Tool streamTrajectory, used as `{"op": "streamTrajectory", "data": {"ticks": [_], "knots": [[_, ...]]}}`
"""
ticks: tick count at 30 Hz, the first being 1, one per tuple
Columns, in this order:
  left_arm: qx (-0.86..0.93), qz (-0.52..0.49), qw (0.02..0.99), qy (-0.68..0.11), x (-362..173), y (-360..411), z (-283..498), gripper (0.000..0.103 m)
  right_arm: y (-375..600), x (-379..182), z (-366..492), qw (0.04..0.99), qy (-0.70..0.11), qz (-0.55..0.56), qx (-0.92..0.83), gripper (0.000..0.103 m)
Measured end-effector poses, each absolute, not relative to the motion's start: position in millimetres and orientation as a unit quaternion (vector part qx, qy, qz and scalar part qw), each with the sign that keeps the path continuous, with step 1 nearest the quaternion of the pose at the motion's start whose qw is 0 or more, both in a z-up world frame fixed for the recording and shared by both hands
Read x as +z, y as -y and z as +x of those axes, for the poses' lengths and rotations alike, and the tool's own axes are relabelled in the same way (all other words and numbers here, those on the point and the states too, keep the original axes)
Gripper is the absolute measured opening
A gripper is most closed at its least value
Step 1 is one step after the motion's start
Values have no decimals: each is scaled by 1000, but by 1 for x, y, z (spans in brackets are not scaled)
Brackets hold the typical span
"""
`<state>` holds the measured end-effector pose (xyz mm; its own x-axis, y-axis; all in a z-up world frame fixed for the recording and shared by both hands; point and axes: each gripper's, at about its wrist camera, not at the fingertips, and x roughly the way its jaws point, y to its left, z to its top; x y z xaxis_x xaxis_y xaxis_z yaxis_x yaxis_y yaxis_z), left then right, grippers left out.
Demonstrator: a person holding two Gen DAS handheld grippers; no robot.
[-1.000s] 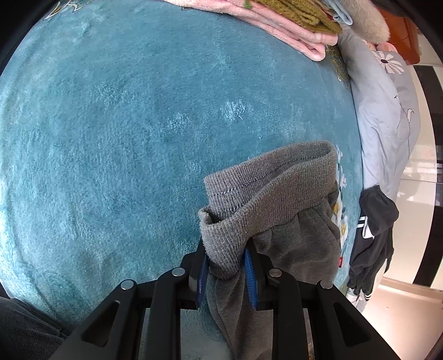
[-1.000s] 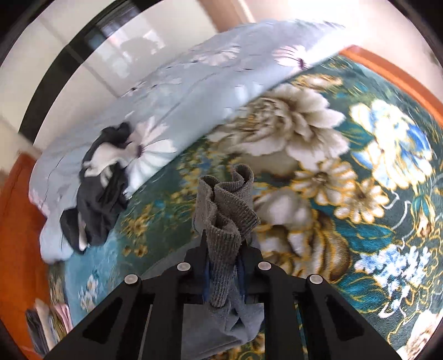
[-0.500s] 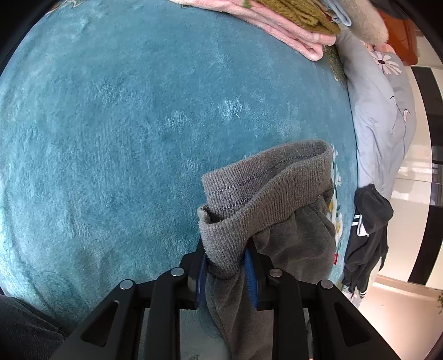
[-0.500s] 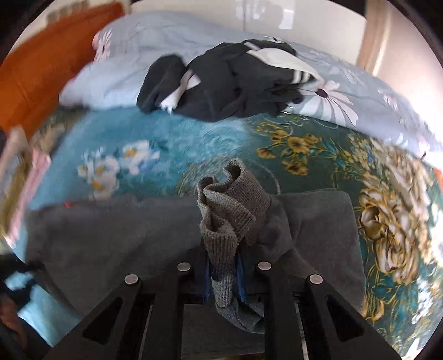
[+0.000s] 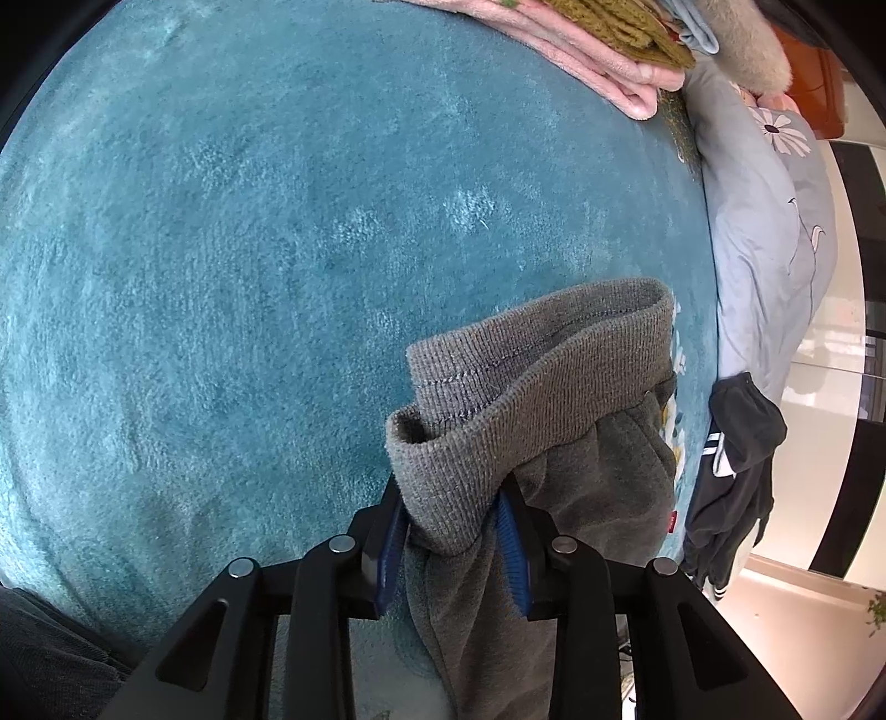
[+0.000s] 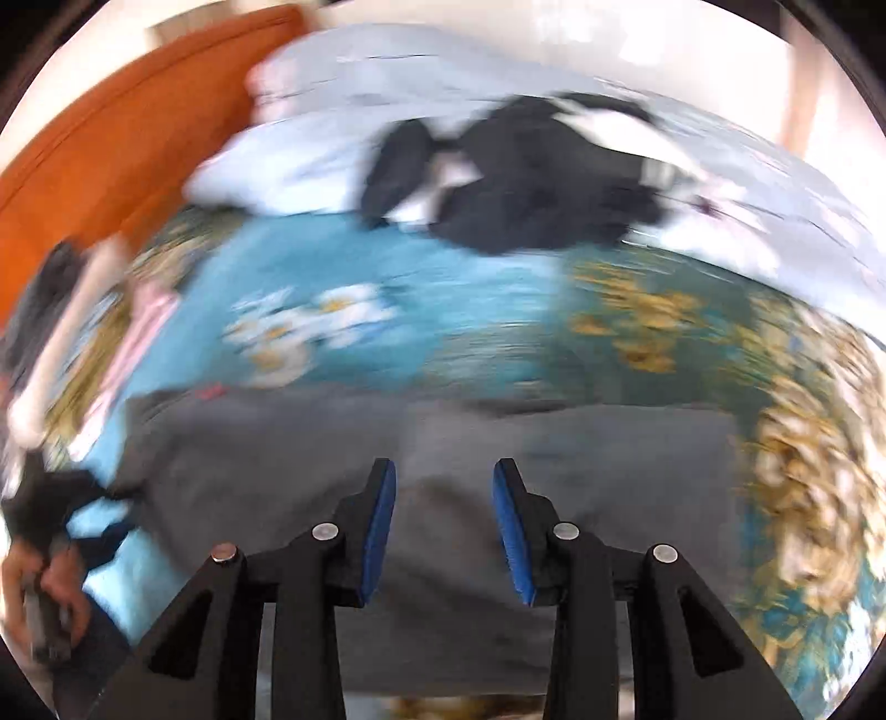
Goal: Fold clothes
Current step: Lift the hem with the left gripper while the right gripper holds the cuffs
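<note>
Grey sweatpants (image 5: 559, 443) lie on a teal plush blanket (image 5: 277, 249). My left gripper (image 5: 451, 531) is shut on their ribbed waistband, which stands bunched above the blue pads. In the right wrist view, which is motion-blurred, the grey sweatpants (image 6: 554, 459) lie spread flat across the bed below my right gripper (image 6: 444, 520). That gripper is open and empty, its blue pads well apart just above the cloth.
A stack of folded pink and olive clothes (image 5: 598, 33) sits at the blanket's far edge. A black and white garment (image 6: 520, 183) lies on a pale blue floral quilt (image 6: 775, 199). An orange headboard (image 6: 111, 138) is at the back left. A hand (image 6: 44, 598) is at lower left.
My right gripper has opened and let go of the grey ribbed cuff it held, which now lies flat. The right view has swung over the bed. The left gripper keeps its hold.
</note>
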<state>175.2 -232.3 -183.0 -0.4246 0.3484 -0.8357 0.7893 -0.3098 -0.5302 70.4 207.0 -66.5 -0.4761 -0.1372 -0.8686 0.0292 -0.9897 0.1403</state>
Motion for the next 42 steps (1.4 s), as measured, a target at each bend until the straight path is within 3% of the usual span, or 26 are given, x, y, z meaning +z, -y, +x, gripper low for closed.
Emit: {"op": "streamTrajectory", "data": {"ticks": [3,4,7,16,18,19,20,22,25,29,36,40,42], "knots": [[-629,507,173,-563,-183,233,178,35,-197,-75,73,85,26,526,-846,46],[-628,507,173,-564,-183,233,179,36,-185,-81,76,104,5,533,-840,56],[-627,506,172,-567,-183,234,181,36,-150,-101,82,133,-69,547,-824,57],[-626,506,168,-569,-182,232,187,38,-110,-139,101,106,-254,525,-805,57],[-625,506,167,-571,-182,233,189,38,-116,-136,98,91,-243,524,-811,57],[-625,506,165,-571,-182,239,199,38,-123,-134,94,84,-217,534,-813,51],[-625,506,165,-572,-182,238,197,38,-131,-132,89,76,-189,545,-813,36],[-625,506,164,-572,-183,234,188,39,-145,-126,80,66,-126,563,-814,20],[-624,504,163,-574,-185,230,180,40,-146,-107,81,73,-98,552,-825,17],[-624,505,164,-574,-186,220,167,41,-123,-84,93,109,-126,517,-840,17],[-622,501,167,-578,-183,202,143,41,-104,-121,92,141,-129,571,-799,23],[-626,501,166,-574,-181,202,143,41,-107,-103,96,171,-96,551,-811,47],[-629,499,165,-573,-183,204,140,39,-111,-90,96,171,-90,534,-823,52]]}}
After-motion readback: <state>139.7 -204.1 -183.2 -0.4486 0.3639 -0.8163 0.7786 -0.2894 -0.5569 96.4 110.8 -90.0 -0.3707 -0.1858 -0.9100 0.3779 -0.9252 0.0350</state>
